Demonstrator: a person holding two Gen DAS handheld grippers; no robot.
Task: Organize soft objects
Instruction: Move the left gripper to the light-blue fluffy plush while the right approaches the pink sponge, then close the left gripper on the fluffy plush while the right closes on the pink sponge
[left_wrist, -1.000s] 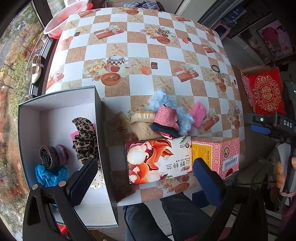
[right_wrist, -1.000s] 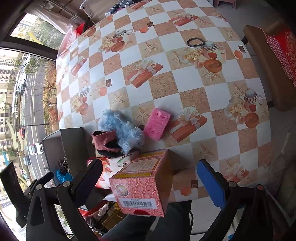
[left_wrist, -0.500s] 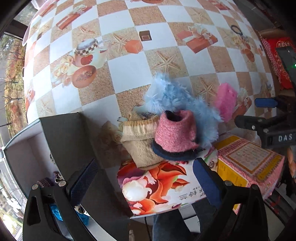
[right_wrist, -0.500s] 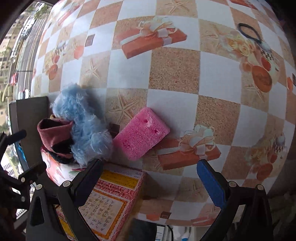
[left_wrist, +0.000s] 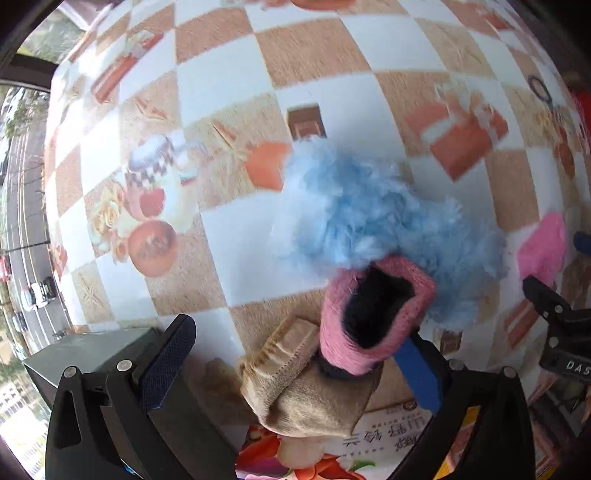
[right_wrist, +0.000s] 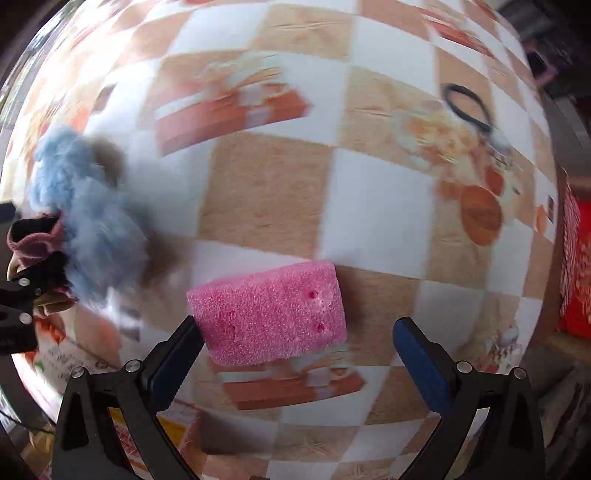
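Observation:
In the left wrist view my left gripper (left_wrist: 295, 365) stands open around a beige sock (left_wrist: 295, 391) and a pink sock with a dark inside (left_wrist: 373, 317), which lie on a tissue box. A fluffy blue soft thing (left_wrist: 373, 214) lies just beyond them. The pink sponge (left_wrist: 543, 247) sits at the right edge. In the right wrist view my right gripper (right_wrist: 295, 354) is open with the pink sponge (right_wrist: 269, 310) lying between its fingers on the table. The fluffy blue thing (right_wrist: 88, 221) and the pink sock (right_wrist: 33, 240) show at the left.
A flowered tissue box (left_wrist: 351, 450) sits under the socks at the table's near edge. A dark box wall (left_wrist: 110, 350) stands at the lower left. A black hair tie (right_wrist: 467, 107) lies far right on the checkered tablecloth (right_wrist: 369, 210). A red bag (right_wrist: 576, 266) is off the table's right.
Both grippers have moved forward and down: the left now straddles the socks, the right now has the pink sponge between its fingers. Both stay open.

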